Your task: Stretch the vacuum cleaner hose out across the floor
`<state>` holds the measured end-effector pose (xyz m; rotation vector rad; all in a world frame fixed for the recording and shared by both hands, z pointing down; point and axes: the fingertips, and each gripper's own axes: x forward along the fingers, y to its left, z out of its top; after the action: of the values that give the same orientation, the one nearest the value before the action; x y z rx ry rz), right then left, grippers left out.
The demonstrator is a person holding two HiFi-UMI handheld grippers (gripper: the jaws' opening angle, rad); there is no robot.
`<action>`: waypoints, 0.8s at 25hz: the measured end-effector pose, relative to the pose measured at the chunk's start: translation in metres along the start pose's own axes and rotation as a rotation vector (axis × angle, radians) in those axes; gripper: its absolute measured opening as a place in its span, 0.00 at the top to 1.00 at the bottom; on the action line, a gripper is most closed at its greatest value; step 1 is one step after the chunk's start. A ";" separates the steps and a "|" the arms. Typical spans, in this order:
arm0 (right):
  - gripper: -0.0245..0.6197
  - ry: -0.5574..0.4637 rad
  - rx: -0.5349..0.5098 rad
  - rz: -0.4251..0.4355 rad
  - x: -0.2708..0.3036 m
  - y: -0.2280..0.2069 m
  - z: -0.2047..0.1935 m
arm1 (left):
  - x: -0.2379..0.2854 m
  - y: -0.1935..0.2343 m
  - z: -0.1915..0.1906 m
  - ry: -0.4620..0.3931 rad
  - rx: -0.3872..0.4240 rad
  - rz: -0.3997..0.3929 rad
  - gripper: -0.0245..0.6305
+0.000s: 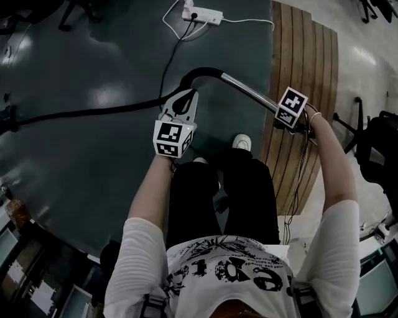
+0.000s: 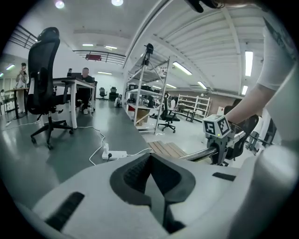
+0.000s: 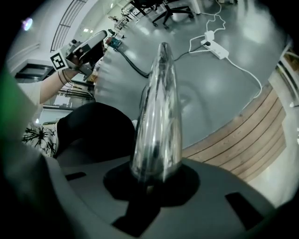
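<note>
right gripper point(image 3: 156, 181) is clamped on the shiny metal tube point(image 3: 159, 116), left gripper point(image 2: 152, 161) is closed on nothing. the black hose point(image 1: 93, 112) trails left across the floor point(image 1: 112, 168). it looks light and floppy and the tube looks slick, so i'd grab the hose near the bend.

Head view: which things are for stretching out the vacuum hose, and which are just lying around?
For the job:
- black hose
- chrome tube, gripped by the right gripper

Just lying about:
- power strip
- white cable
- wooden boards
</note>
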<state>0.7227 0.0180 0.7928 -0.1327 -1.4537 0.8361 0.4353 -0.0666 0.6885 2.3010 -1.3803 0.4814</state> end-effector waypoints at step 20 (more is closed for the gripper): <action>0.86 -0.197 0.028 -0.142 0.240 -0.232 0.003 | 0.273 -0.021 -0.170 -0.007 0.245 -0.211 0.96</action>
<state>0.7918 -0.0133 1.1180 0.0752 -1.6145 0.7689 0.5630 -0.1740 0.9639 2.6105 -1.1159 0.6036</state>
